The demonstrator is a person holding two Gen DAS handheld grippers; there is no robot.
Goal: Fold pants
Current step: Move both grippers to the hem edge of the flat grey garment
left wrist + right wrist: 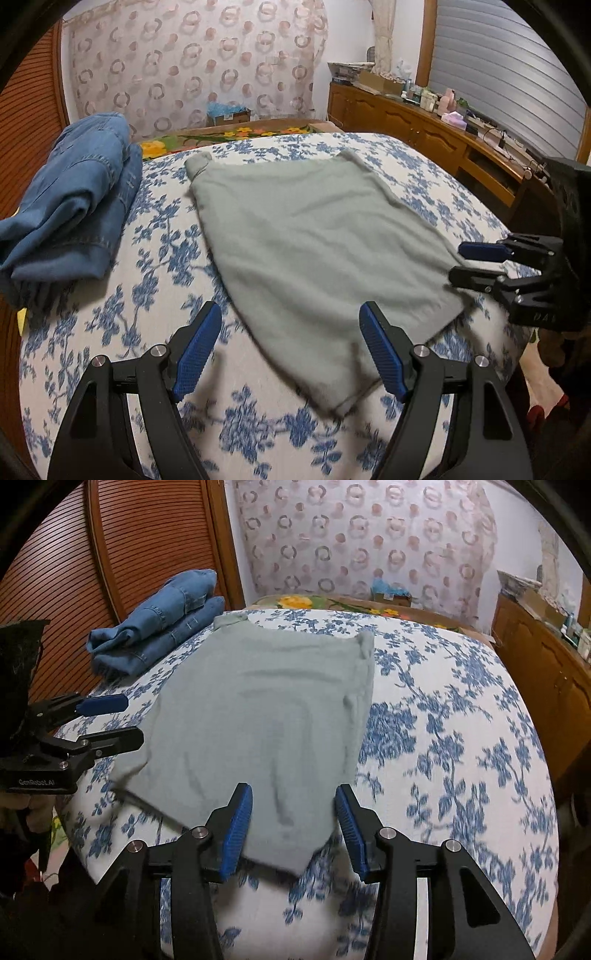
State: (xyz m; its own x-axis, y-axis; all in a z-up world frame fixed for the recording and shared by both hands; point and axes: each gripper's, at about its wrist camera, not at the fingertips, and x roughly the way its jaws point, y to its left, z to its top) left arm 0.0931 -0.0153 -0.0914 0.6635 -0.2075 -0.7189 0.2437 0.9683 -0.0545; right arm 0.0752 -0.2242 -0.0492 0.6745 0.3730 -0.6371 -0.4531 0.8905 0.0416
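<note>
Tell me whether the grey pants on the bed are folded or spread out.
Folded. The grey pants lie flat on the floral bedspread as one compact rectangle, no separate legs showing. How many folds, cannot tell.

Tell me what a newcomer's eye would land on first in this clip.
The grey pants, folded flat, lie mid-bed on the blue-flowered bedspread. Both tools hover open at their near edge: left tool, right tool. Folded blue jeans sit at the far left of the bed.
</note>
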